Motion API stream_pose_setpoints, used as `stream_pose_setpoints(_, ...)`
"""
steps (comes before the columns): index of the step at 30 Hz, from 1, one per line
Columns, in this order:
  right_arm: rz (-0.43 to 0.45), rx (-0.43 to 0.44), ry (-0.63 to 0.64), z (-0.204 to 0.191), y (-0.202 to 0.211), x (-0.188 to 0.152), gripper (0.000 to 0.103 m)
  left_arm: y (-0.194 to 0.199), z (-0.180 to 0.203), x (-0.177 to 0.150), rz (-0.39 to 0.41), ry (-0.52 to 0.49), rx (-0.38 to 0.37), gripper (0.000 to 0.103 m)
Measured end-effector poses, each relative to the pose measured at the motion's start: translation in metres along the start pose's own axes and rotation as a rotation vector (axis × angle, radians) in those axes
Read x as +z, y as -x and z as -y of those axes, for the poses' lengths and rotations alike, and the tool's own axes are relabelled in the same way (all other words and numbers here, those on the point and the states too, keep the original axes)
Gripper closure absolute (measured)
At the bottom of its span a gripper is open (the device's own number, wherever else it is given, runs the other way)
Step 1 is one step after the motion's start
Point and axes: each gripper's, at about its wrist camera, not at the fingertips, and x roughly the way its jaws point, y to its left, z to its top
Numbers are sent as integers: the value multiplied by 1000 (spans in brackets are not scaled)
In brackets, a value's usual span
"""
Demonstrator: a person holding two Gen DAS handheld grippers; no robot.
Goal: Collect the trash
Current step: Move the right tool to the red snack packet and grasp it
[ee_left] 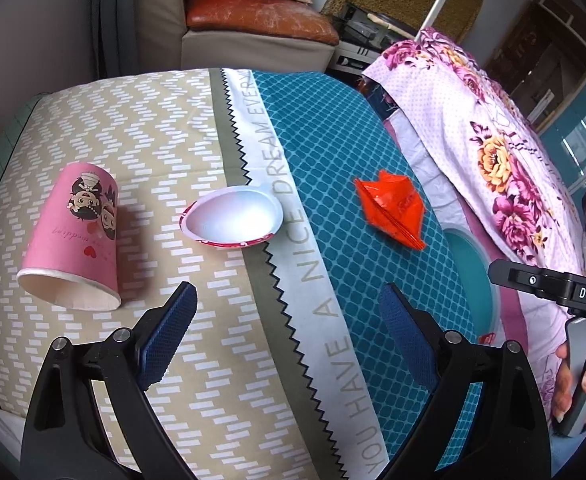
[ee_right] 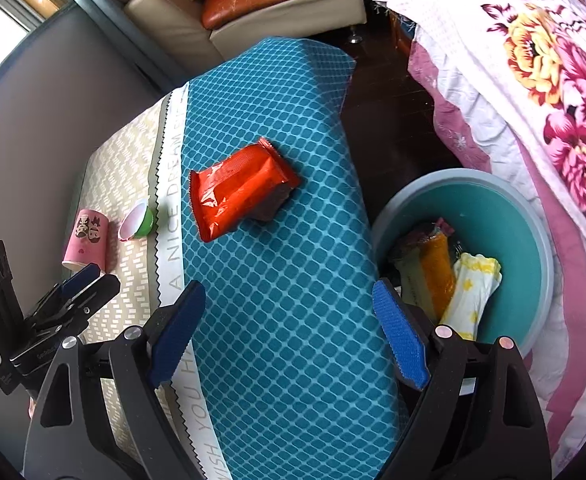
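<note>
In the left wrist view, a pink paper cup [ee_left: 71,236] lies on its side at the left of the frame on the beige patterned part of the counter [ee_left: 197,152]. Its long axis runs up and down the frame, and its open mouth points toward the lower edge. Just to its right, apart from it, a small pudding cup [ee_left: 233,218] lies tipped over, its white inside facing the camera. Farther right, on the teal part of the cloth, sits an orange-red wrapper [ee_left: 391,210], its long axis slanting from upper left to lower right. The left gripper [ee_left: 287,316] hangs over the cloth with its jaws wide apart and nothing between them.

In the right wrist view, the right gripper [ee_right: 289,316] is likewise spread wide and empty above the teal cloth. At the right of that frame stands a teal bin [ee_right: 533,248] with wrappers [ee_right: 439,276] inside.
</note>
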Motion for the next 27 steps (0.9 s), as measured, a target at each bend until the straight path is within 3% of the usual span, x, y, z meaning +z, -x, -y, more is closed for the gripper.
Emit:
stream_pose_setpoints(10, 27, -16, 32, -4, -17, 35, 21, -3, -9, 31, 37, -49, 65, 10)
stream_pose_setpoints(18, 14, -8, 115, -19, -59, 74, 21, -24, -22, 45, 3, -82, 128, 10)
stream_pose_setpoints(25, 0, 15, 155, -29, -85, 75, 22, -45, -21, 48, -25, -120, 149, 10)
stream_pose_setpoints(26, 6, 14, 168, -31, -86, 73, 23, -48, -20, 48, -28, -127, 150, 10)
stream_pose_setpoints(27, 9, 17, 177, -33, -87, 72, 32, -50, -20, 47, -29, -132, 153, 10)
